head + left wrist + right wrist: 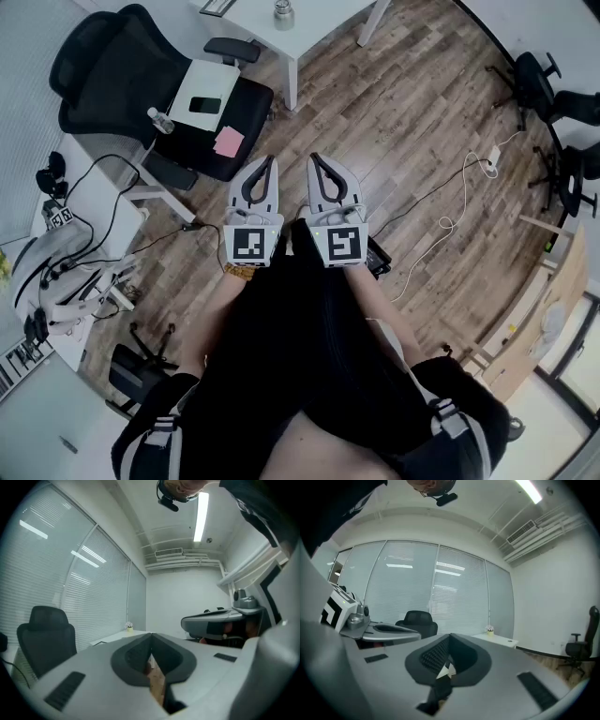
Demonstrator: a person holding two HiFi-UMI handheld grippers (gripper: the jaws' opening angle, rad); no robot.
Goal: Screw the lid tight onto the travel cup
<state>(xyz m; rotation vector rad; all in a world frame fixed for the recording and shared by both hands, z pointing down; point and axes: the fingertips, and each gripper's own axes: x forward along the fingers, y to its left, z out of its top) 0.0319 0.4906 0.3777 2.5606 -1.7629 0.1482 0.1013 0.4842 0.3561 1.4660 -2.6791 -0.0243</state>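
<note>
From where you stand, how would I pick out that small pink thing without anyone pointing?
Look for the big black office chair by the white desk on the left. On its seat lie a white box, a clear bottle and the pink pad. The pad is the small flat square nearest the seat's edge, the only pink thing there.
</note>
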